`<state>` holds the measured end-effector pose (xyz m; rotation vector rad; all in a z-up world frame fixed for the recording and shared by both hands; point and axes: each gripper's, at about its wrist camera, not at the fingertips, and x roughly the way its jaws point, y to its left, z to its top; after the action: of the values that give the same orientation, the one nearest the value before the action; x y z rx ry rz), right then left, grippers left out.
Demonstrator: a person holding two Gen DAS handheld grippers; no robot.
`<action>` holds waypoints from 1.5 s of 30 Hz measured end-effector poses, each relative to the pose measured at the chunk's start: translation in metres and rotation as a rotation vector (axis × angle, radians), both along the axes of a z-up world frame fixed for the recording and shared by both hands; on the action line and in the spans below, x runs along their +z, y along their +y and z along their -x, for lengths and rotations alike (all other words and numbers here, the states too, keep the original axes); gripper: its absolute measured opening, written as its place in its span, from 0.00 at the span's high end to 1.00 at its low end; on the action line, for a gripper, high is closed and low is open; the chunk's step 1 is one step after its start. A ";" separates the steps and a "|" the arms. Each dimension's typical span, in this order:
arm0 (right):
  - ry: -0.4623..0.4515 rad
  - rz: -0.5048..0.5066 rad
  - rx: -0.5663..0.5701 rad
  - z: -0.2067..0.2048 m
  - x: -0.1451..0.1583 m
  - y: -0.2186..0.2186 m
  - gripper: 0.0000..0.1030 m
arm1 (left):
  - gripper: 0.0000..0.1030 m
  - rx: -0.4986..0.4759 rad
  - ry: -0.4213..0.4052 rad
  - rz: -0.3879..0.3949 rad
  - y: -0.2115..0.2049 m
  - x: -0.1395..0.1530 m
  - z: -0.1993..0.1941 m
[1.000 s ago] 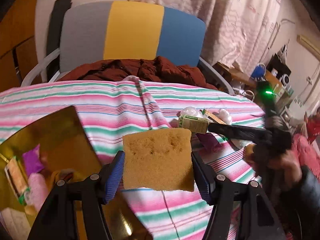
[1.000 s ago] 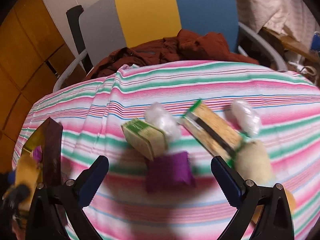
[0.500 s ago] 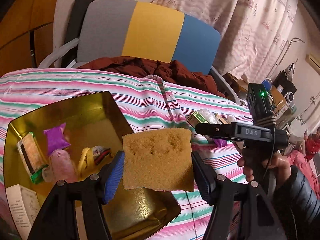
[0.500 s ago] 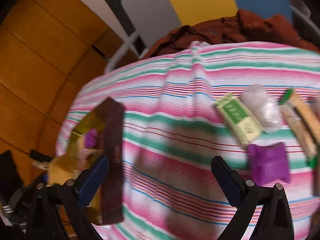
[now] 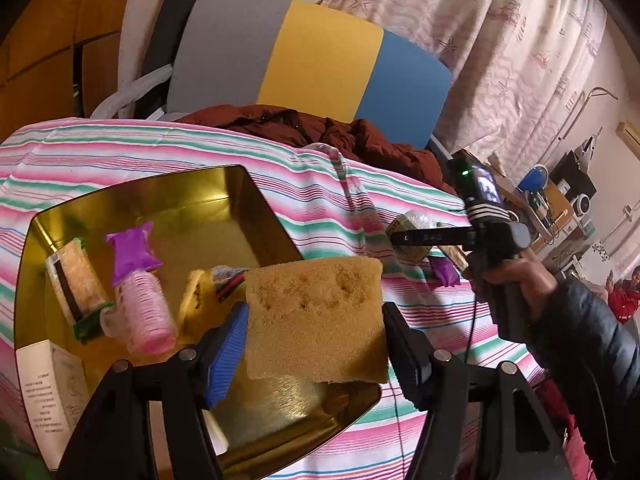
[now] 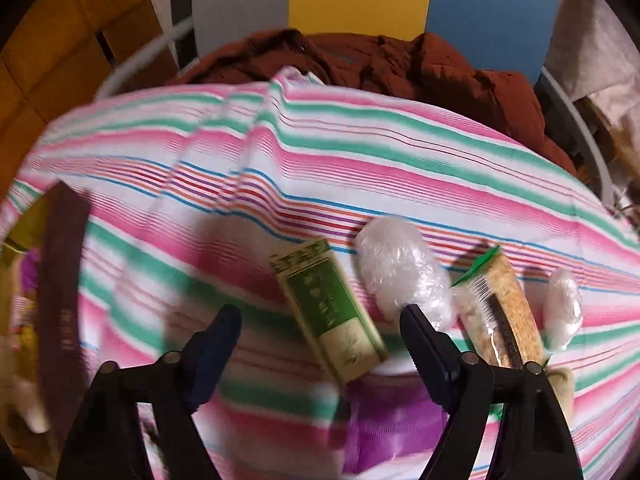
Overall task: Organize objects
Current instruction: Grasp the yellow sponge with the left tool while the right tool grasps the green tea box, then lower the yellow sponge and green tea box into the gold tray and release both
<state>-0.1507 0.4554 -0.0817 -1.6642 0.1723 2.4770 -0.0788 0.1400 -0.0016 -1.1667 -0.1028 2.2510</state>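
Across the middle of both views, a pink, green and white striped tablecloth (image 5: 304, 196) covers the table. At lower left of the left wrist view sits a gold tin tray (image 5: 224, 196) holding a pink hair roller (image 5: 144, 312) and a purple packet (image 5: 130, 254). At lower centre, the left gripper (image 5: 314, 334) pinches a tan sponge (image 5: 316, 320) above the tray's near corner. At the bottom of the right wrist view, the right gripper (image 6: 320, 338) is spread wide, holding nothing, just over a green box (image 6: 330, 322); a clear-wrapped white bundle (image 6: 402, 270) lies beside it.
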 end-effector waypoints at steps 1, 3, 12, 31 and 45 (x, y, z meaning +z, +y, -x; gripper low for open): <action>-0.022 0.018 0.008 0.003 -0.006 0.000 0.47 | 0.35 0.005 0.000 0.002 -0.002 0.000 -0.001; -0.019 0.000 0.018 0.004 -0.009 -0.004 0.56 | 0.35 0.018 -0.001 0.003 -0.008 -0.001 -0.001; 0.114 0.032 0.040 -0.030 0.033 -0.033 0.70 | 0.35 0.113 0.017 0.002 -0.043 0.003 0.005; 0.342 0.388 0.251 -0.038 0.112 -0.198 0.26 | 0.17 0.391 0.157 0.050 -0.127 0.033 0.037; 0.284 0.205 0.313 -0.090 0.090 -0.239 0.11 | 0.17 0.376 0.137 0.082 -0.131 0.016 -0.009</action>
<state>-0.0609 0.2161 0.0086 -1.4984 0.2188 3.0207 -0.0697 0.0086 0.0141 -1.1029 -0.1907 2.6803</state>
